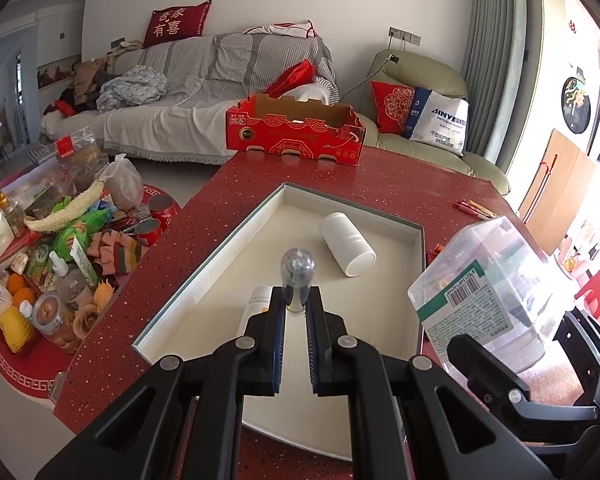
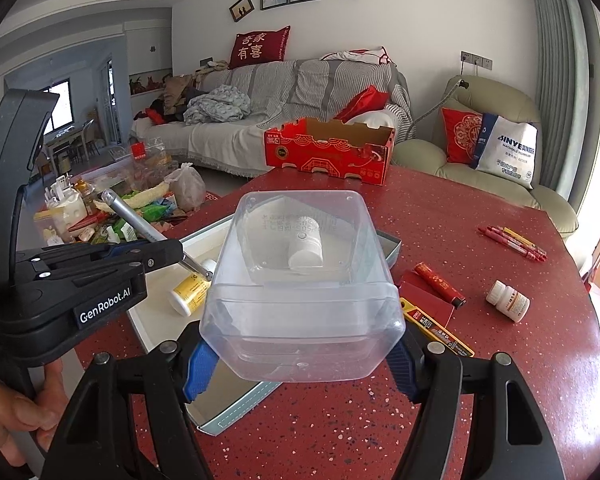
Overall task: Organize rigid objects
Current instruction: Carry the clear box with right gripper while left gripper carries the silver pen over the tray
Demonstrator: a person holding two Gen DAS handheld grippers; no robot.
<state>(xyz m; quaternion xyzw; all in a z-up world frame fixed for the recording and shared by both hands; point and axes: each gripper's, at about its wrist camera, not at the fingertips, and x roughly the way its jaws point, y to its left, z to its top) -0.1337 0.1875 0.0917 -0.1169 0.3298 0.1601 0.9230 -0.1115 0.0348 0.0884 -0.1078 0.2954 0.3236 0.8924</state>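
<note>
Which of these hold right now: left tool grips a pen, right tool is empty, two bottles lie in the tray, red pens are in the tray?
1. The left tool grips a pen. True.
2. The right tool is empty. False: it holds a clear plastic box.
3. Two bottles lie in the tray. True: a white bottle and a yellow-label bottle.
4. The red pens are in the tray. False: they lie on the table.

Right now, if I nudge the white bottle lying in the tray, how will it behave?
The white bottle lies on its side in the tray, so it will probably roll. Smooth plastic may slip. It looks rigid; weight cannot be judged.
</note>
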